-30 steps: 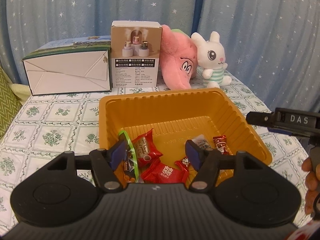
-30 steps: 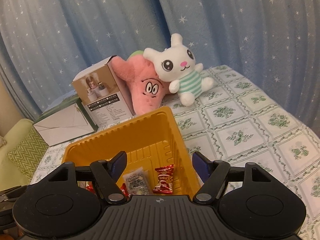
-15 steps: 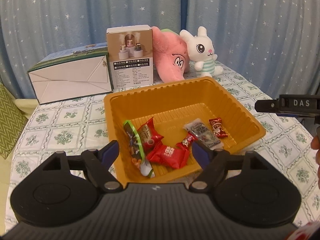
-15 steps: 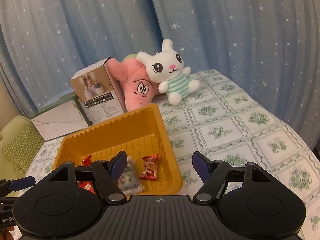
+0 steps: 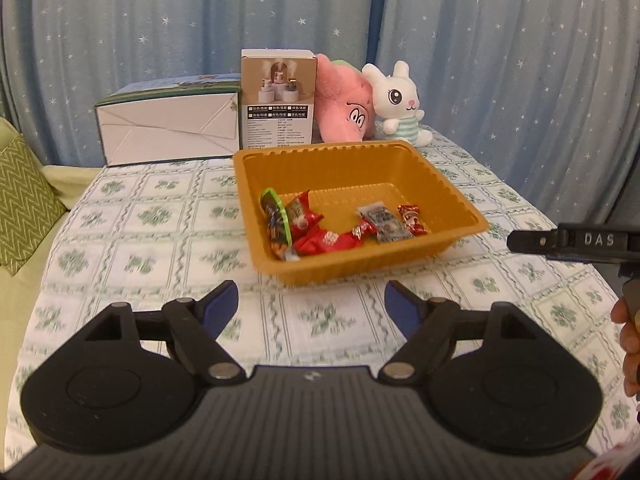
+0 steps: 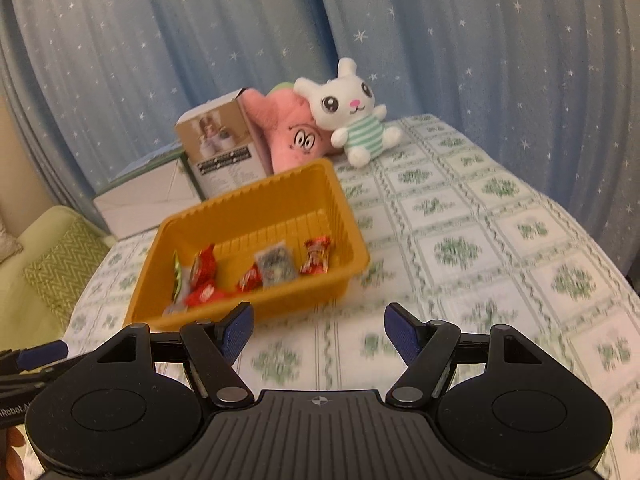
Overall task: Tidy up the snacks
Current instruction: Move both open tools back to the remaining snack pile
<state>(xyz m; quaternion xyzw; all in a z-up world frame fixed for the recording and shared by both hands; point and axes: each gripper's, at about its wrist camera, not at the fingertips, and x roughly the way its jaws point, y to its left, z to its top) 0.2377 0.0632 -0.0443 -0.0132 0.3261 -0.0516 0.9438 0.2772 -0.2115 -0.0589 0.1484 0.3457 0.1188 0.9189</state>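
Note:
An orange plastic tray [image 5: 340, 168] [image 6: 256, 204] sits on the floral tablecloth and holds several wrapped snacks: a green-edged packet [image 5: 275, 220], red packets [image 5: 324, 240], a grey sachet [image 5: 386, 222] and a small red candy [image 5: 412, 218] [image 6: 316, 256]. My left gripper [image 5: 312, 306] hovers in front of the tray, open, with nothing between its blue pads. My right gripper [image 6: 318, 330] is also open and empty, short of the tray's near right corner. The right gripper's finger [image 5: 572, 240] shows at the right edge of the left wrist view.
Behind the tray stand a brown product box [image 5: 279, 98], a white-and-green carton [image 5: 168, 124], a pink plush [image 5: 346, 104] and a white bunny plush [image 5: 396, 104]. Blue starred curtains hang behind. A green cushion [image 5: 24, 200] lies off the table's left. A person's fingers [image 5: 628, 344] show at right.
Both grippers have pulled back from the tray, which now looks smaller and farther. The left gripper's jaws opened wider, leaving the green-edged packet in the tray.

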